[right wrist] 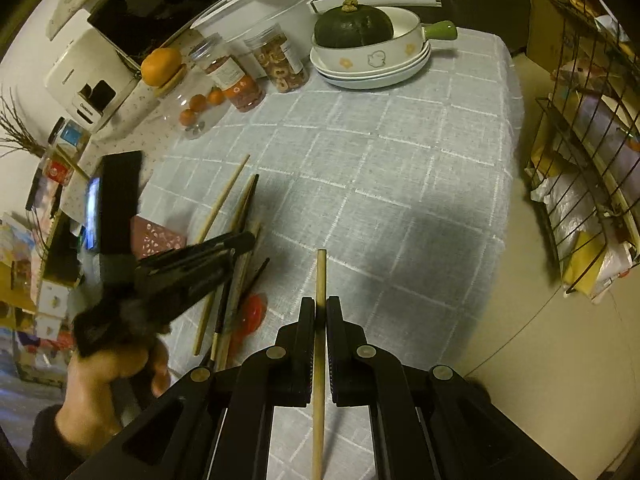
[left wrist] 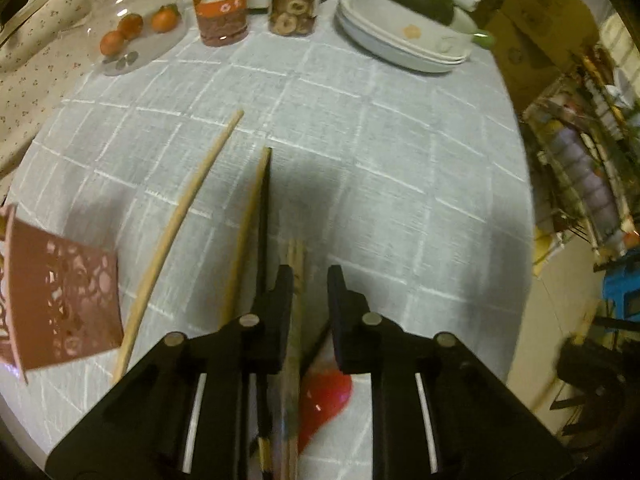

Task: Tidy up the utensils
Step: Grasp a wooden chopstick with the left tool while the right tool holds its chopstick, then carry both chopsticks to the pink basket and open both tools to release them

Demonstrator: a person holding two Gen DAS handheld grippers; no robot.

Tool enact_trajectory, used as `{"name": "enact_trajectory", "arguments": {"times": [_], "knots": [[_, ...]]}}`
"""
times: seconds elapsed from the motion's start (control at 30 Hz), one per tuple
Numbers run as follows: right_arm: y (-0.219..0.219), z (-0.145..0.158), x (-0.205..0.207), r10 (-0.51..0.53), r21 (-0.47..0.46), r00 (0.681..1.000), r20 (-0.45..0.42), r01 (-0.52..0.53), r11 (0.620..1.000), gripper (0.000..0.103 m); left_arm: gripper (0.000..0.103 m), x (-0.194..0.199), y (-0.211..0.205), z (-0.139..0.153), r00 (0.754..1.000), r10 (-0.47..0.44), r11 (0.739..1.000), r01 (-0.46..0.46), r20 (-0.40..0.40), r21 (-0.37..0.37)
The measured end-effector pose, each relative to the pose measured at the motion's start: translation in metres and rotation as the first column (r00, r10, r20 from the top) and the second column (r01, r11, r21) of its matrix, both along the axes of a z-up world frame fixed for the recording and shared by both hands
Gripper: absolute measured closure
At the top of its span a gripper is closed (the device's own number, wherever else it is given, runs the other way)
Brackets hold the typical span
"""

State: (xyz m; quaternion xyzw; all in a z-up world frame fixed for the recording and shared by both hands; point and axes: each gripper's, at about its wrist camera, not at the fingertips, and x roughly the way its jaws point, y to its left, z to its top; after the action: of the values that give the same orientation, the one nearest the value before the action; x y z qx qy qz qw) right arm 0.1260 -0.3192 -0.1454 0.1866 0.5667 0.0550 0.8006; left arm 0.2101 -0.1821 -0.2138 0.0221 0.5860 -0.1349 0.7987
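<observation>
I see matt woven cloth [right wrist: 400,168] over the surface, grey with pale stitched lines. The chopstick [right wrist: 320,340] in my right tool [right wrist: 320,312] looks like plain unvarnished wood. Both tools are matt black plastic with dull metal pins. The bowls [right wrist: 372,68] look glossy ceramic, the jars [right wrist: 280,62] clear plastic.

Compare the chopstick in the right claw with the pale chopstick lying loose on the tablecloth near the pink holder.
The held chopstick is pinched between the right claw pads, lifted off the cloth; the loose chopstick lies flat on the tablecloth, untouched. The held one points straight ahead along the claw; the loose one lies slanted beside the pink holder. Both are plain pale wood.
</observation>
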Motion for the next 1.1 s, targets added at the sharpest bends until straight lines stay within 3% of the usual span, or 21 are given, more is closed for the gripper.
{"name": "enact_trajectory", "arguments": {"times": [0.17, 0.47, 0.6, 0.77, 1.1], "knots": [[-0.005, -0.002, 0.0, -0.007, 0.006, 1.0, -0.009, 0.007, 1.0, 0.098, 0.085, 0.012, 0.005, -0.022, 0.996, 0.03, 0.999, -0.033, -0.082, -0.034], [-0.002, 0.0, -0.001, -0.023, 0.017, 1.0, -0.011, 0.024, 1.0, 0.098, 0.092, 0.007, 0.012, -0.018, 0.998, 0.022, 0.999, -0.024, -0.066, -0.033], [0.003, 0.018, -0.007, -0.025, 0.026, 0.999, 0.045, 0.024, 0.999, 0.098, 0.092, -0.014, 0.028, 0.003, 1.0, -0.004, 0.998, 0.003, -0.014, -0.063], [0.019, 0.04, -0.016, -0.004, 0.015, 0.994, 0.109, 0.003, 1.0, 0.098, 0.092, -0.045, 0.049, 0.049, 0.994, -0.055, 0.993, 0.065, 0.099, -0.099], [0.057, 0.101, -0.041, 0.079, -0.116, 0.956, 0.282, -0.048, 0.992, 0.098, 0.092, -0.088, 0.093, 0.119, 0.965, -0.084, 0.969, 0.138, 0.25, -0.207]]}}
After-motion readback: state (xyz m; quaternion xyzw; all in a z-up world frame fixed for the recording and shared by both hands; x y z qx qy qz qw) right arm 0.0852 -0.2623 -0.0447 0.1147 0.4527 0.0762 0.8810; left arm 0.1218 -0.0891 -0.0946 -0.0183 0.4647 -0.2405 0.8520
